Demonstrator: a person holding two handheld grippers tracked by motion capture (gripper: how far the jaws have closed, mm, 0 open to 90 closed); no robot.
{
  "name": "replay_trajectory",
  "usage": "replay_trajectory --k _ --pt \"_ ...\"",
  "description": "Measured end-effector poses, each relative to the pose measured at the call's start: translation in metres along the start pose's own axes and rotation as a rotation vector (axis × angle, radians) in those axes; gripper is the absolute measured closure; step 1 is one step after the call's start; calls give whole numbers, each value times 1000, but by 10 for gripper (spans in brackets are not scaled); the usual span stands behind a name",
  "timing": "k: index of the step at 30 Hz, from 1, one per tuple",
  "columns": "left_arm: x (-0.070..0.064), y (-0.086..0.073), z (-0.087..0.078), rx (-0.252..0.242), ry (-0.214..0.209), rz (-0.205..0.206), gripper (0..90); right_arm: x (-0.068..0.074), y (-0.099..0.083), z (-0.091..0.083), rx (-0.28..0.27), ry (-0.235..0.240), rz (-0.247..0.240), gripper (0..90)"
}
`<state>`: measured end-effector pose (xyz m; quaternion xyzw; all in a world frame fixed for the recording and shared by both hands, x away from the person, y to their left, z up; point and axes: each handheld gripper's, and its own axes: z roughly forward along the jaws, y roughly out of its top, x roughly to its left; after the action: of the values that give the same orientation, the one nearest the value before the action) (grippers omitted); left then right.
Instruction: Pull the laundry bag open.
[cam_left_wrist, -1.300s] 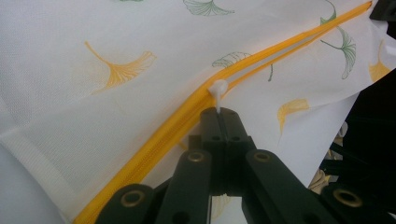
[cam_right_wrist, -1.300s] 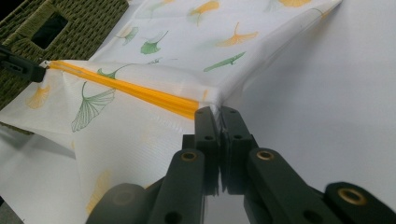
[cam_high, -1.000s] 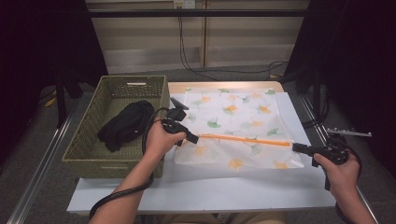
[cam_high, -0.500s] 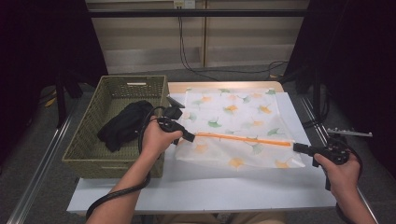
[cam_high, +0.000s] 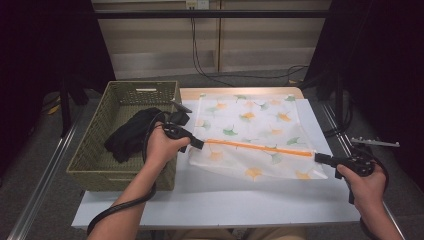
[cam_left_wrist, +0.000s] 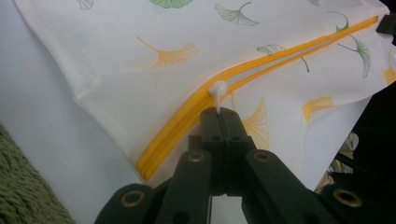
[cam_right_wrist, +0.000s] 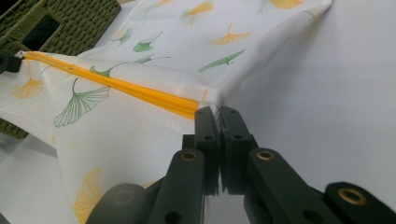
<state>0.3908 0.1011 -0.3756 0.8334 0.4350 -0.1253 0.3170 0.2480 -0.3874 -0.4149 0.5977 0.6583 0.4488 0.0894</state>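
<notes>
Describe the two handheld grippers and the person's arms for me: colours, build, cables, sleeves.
Both the left gripper and the right gripper are black, with two flat jaws on linkage arms pinned by brass-coloured rivets. A thick black cable trails from the left one along the forearm. Both forearms are bare, with no sleeves or gloves in the high view.

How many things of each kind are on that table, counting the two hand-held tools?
Grippers: 2, the left gripper and the right gripper
Zipped leaf-print bags: 1, the bag
Woven baskets: 1, the basket
Black cloths in the basket: 1, the black cloth
Total: 5
</notes>
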Motion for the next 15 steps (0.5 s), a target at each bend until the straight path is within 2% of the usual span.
replay_trajectory --k 3,5,6,15 --pt "1 0 -2 6 -7 -3 900 0 0 0 4 -5 -5 877" --pt "1 0 -5 -9 9 -16 900 0 0 0 1 -11 -4 877" --pt "3 0 -7 -4 10 -5 900 0 0 -1 0 -11 0 877" --pt "5 -2 -8 -4 16 -10 900 0 0 -1 -4 -14 -1 878"
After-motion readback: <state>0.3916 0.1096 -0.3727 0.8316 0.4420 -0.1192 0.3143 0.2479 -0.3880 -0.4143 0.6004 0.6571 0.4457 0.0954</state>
